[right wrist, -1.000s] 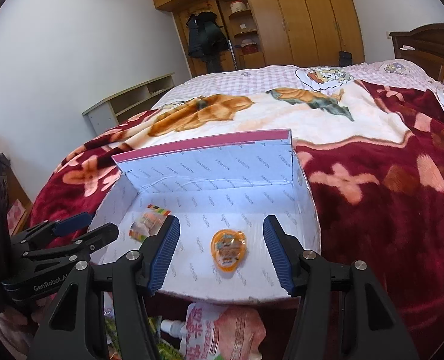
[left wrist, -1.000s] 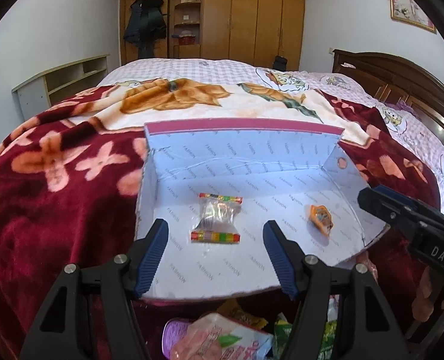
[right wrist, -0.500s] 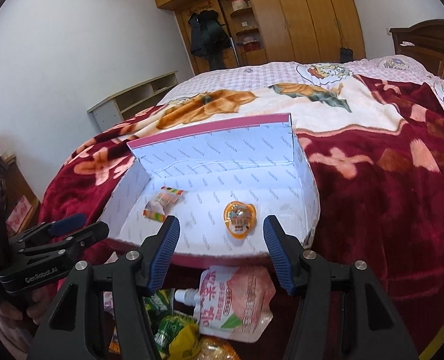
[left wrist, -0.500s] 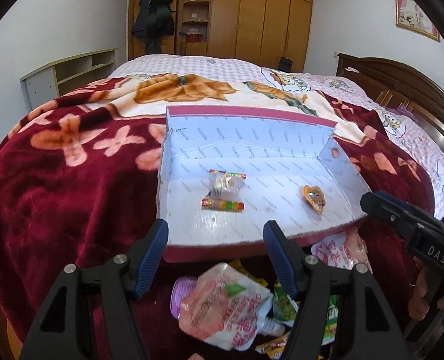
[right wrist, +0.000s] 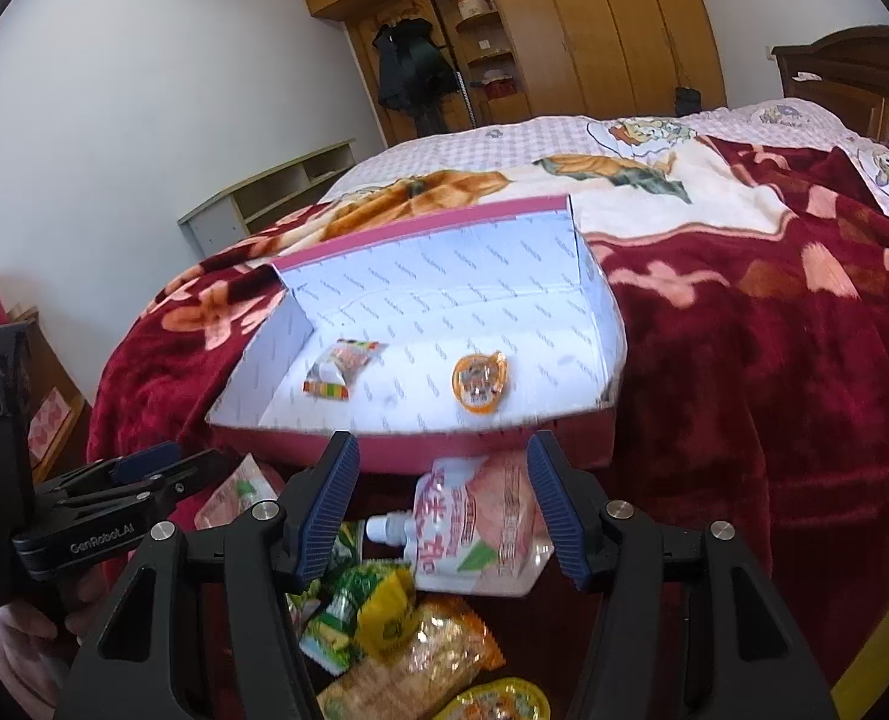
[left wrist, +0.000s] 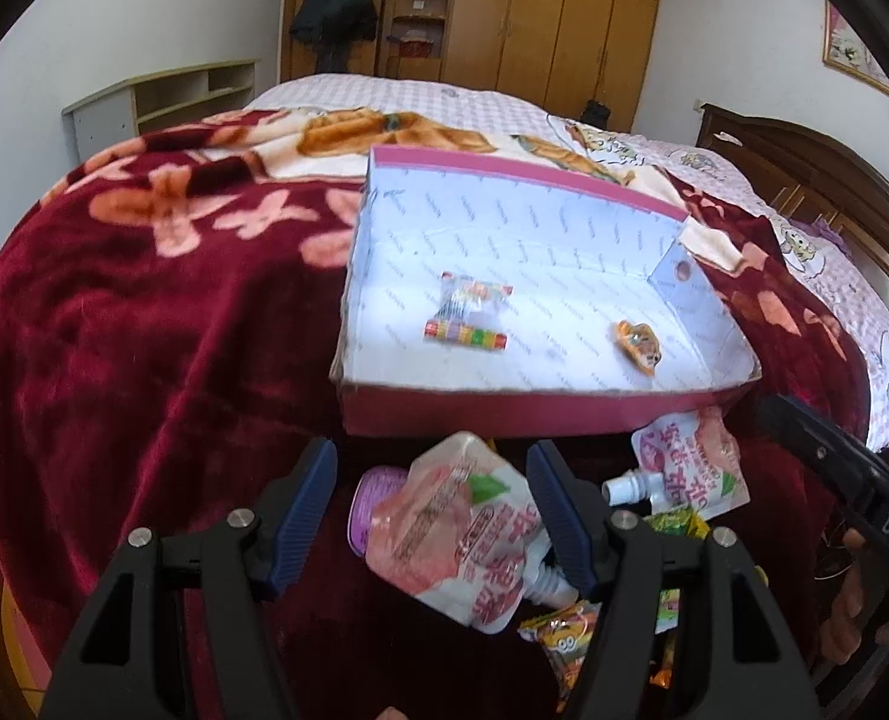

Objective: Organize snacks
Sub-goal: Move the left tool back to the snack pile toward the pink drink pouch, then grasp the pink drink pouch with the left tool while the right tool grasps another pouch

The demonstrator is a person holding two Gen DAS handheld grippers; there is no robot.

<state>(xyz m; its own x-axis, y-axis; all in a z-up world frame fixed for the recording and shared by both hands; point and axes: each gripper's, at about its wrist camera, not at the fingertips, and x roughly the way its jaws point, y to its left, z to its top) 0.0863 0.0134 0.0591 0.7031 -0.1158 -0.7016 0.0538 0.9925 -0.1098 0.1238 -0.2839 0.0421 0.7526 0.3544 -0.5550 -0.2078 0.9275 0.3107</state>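
Note:
A pink box with a white lining [left wrist: 564, 414] [right wrist: 432, 456] sits on the bed. In it lie a clear candy packet with rainbow ends [left wrist: 468, 315] [right wrist: 339, 369] and an orange jelly cup [left wrist: 639, 345] [right wrist: 479, 381]. In front of the box lies a heap of snacks. My left gripper [left wrist: 432, 504] is open and empty above a pink spouted pouch [left wrist: 462, 531]. My right gripper [right wrist: 443, 507] is open and empty above a second pink pouch [right wrist: 480, 525] [left wrist: 687, 468]. Green and yellow packets [right wrist: 366, 612] lie nearer me.
A dark red floral blanket [left wrist: 144, 312] [right wrist: 774, 360] covers the bed. A purple lidded cup [left wrist: 372, 501] lies beside the left pouch. A wooden headboard [left wrist: 804, 180] is at the right, a wardrobe [right wrist: 534, 30] at the back, a low shelf unit [left wrist: 162, 96] by the left wall.
Both grippers have pulled back from over the box toward the near bed edge and tilted down, so the snack heap now lies between their fingers. Both stayed open.

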